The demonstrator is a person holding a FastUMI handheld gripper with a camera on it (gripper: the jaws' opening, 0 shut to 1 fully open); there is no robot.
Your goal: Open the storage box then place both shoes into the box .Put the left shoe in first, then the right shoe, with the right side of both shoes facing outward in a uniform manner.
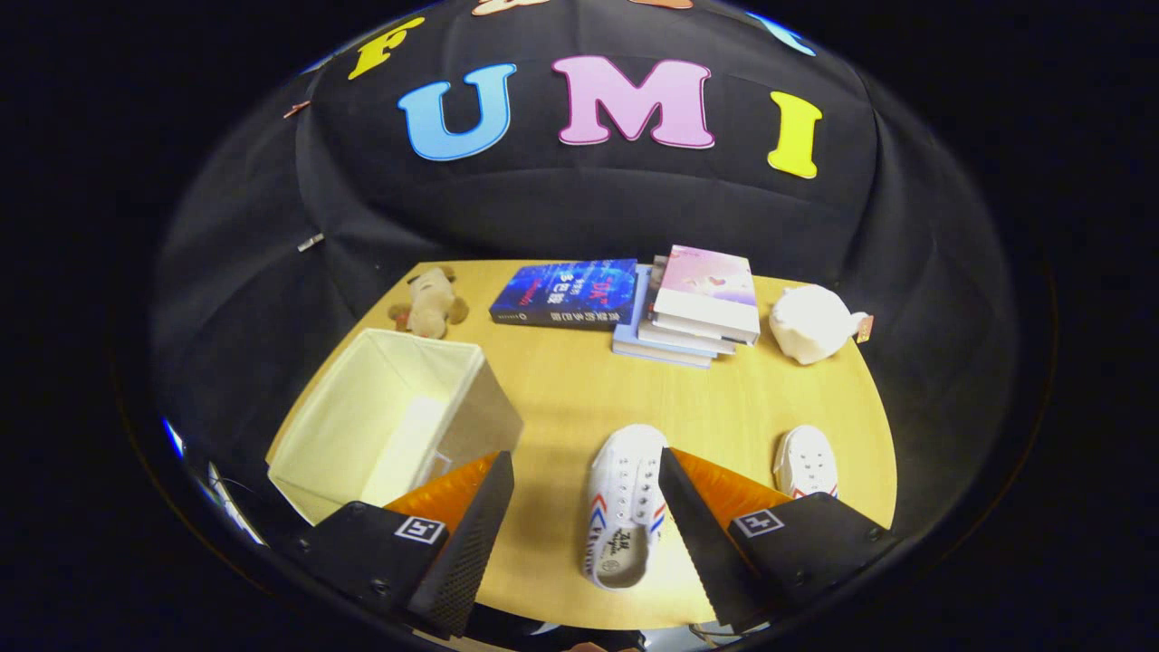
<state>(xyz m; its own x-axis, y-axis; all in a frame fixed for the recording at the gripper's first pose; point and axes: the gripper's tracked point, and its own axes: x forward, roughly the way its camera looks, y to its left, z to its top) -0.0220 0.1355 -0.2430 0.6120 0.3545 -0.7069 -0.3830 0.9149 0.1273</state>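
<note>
Nearest to me, the gripper (587, 534) hangs above the front of the tabletop (552, 389) with its fingers (471, 534) spread wide, pinching nothing.

Going left to right from my view:

- Storage box (389, 421): cream fabric, lid off or folded away, mouth open toward me. It sits at the left front of the tabletop, just beyond the left finger, whose tip overlaps its near right corner in the view. I see nothing inside it.
- Plush toy (430, 303): tan, lying at the back left, behind the box and apart from it.
- Blue book (566, 292): lying flat at the back, left of the book stack (697, 308) and touching or nearly touching it. The stack's top cover is pink.
- One white shoe (625, 507): between the fingers, closer to the right one, toe pointing away from me, opening toward me, red and blue stripes on its side. It rests on the tabletop; neither finger presses on it.
- Second white shoe (804, 462): just beyond the right finger, partly hidden by it, toe also pointing away. It is well apart from the first shoe.
- White pouch-like object (810, 321): back right, right of the book stack, a small tag on its right end.

I cannot tell which shoe is the left.
</note>
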